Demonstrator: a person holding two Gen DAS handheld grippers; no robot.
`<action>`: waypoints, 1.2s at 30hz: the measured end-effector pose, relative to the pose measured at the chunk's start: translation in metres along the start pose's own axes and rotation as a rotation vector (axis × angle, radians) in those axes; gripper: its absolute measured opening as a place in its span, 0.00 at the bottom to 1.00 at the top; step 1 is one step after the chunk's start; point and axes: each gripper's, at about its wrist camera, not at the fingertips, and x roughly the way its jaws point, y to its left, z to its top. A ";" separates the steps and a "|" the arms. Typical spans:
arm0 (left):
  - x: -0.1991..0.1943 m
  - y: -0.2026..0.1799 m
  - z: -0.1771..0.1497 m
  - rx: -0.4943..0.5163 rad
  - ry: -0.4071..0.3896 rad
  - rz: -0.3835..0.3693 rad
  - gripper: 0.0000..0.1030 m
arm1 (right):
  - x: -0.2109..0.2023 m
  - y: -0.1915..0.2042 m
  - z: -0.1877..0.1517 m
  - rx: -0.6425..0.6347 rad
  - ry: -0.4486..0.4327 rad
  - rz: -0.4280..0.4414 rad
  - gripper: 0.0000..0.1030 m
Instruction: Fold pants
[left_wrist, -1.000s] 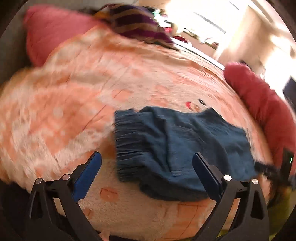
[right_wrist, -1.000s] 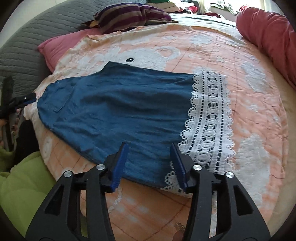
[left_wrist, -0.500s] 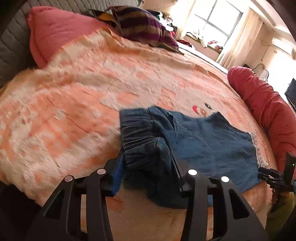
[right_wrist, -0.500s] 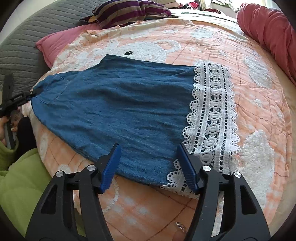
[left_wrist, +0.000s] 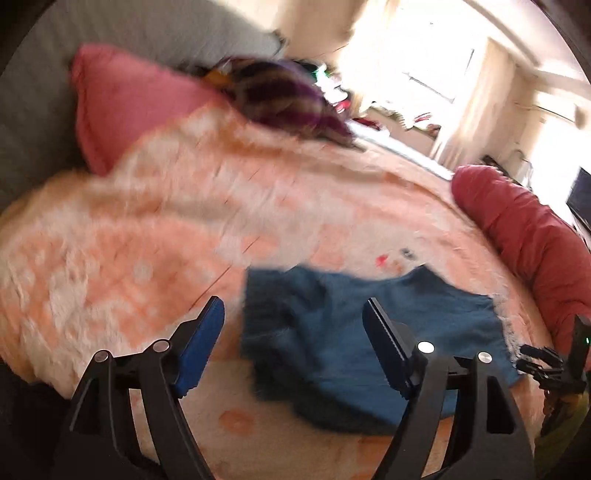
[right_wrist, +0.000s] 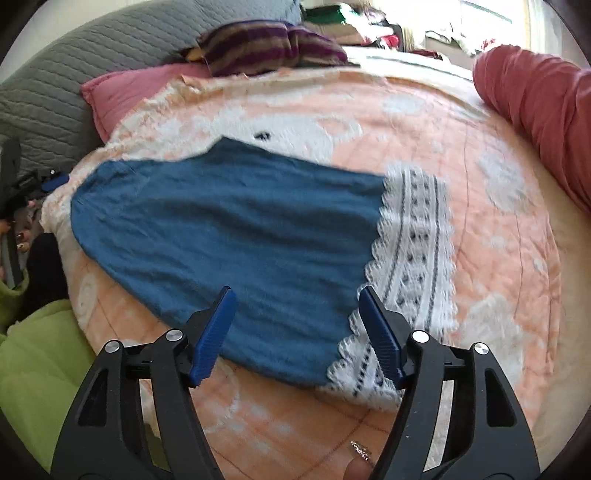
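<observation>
Blue pants with a white lace hem lie flat on the peach blanket. In the left wrist view the pants show their gathered waistband end nearest me. My left gripper is open and empty, just above the waistband. My right gripper is open and empty, over the near edge of the pants beside the lace. The left gripper also shows far left in the right wrist view, and the right gripper at the right edge of the left wrist view.
A pink pillow and a striped purple pillow lie at the head of the bed. A red bolster runs along the far side. A grey quilted headboard stands behind. My green sleeve is at lower left.
My left gripper was shut on the waistband half a second ago; it has opened and let it go. My right gripper has opened wider and pulled back slightly.
</observation>
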 end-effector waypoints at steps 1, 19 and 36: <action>-0.001 -0.016 0.002 0.049 -0.005 -0.018 0.74 | 0.002 0.003 0.003 -0.007 -0.001 0.005 0.61; 0.111 -0.116 -0.063 0.311 0.358 -0.177 0.74 | 0.046 0.015 -0.004 -0.028 0.102 0.079 0.68; 0.203 -0.165 0.031 0.285 0.423 -0.198 0.80 | 0.049 -0.023 0.024 0.032 0.030 0.042 0.69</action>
